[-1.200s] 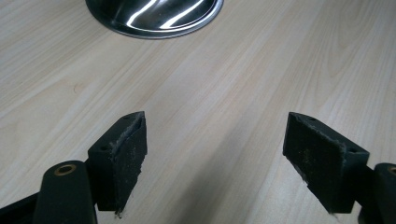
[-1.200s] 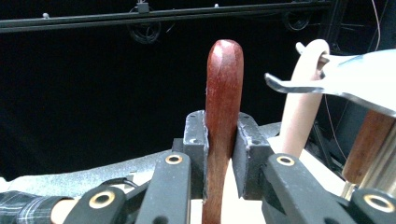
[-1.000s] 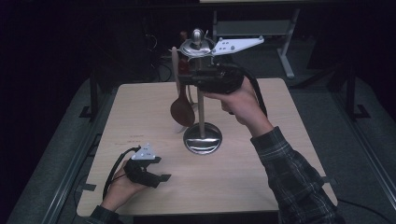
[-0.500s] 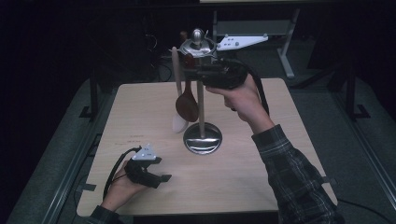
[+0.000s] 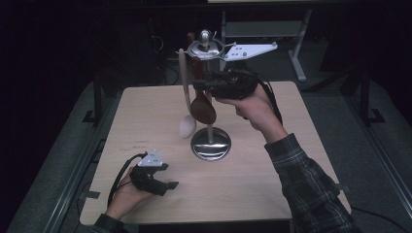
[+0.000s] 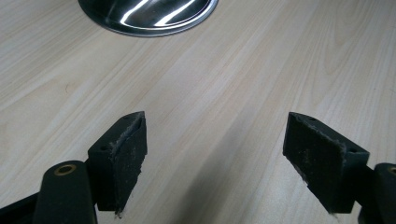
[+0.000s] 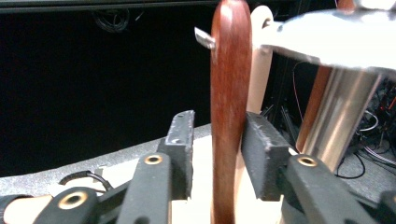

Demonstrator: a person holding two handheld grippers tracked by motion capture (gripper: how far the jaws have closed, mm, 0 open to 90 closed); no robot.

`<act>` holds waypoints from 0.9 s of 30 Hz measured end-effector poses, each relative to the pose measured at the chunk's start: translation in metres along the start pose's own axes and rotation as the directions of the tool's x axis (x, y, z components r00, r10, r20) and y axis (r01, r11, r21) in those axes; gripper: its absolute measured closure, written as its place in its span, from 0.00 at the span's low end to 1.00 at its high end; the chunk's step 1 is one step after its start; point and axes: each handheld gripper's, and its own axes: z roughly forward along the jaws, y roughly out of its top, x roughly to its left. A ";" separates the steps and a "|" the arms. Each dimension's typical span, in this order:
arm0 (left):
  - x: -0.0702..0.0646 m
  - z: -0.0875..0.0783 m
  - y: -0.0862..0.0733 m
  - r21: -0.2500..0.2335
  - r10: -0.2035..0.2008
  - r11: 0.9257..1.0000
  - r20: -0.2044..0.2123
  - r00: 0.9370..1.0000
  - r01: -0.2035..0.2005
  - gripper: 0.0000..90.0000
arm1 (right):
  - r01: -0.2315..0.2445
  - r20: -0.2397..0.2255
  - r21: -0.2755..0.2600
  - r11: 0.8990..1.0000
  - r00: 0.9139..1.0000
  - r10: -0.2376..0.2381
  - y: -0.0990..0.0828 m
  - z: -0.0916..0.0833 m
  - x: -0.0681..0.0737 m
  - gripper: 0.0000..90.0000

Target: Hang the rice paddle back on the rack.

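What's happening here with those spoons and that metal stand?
A person sits at a wooden table with a grasping tool in each hand. The right tool is up at a metal stand, its jaws around the handle of a dark wooden spoon that hangs from a hook at the top. The jaws have just been opening, with a gap showing on one side of the handle. A pale spoon hangs beside it. The left tool rests open on the table near the person.

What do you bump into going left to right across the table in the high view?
Left gripper → pale spoon → dark spoon → right gripper → right hand.
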 end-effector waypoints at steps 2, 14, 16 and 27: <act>0.000 0.000 0.000 0.001 0.002 1.000 0.003 1.000 -0.002 0.24 | -0.003 0.006 0.000 1.000 1.000 0.003 -0.003 -0.001 0.000 0.64; -0.002 0.002 0.000 -0.009 -0.013 1.000 0.012 1.000 0.013 0.24 | -0.005 0.041 0.016 1.000 0.999 0.004 -0.036 -0.014 -0.001 0.46; -0.002 0.002 0.000 -0.007 -0.004 1.000 0.008 1.000 0.004 0.24 | -0.012 0.047 0.022 1.000 0.999 0.011 -0.044 -0.017 -0.001 0.46; -0.002 0.004 0.000 -0.003 0.002 1.000 0.012 1.000 -0.002 0.24 | -0.020 0.096 0.061 0.998 0.995 0.014 -0.089 -0.039 -0.003 0.42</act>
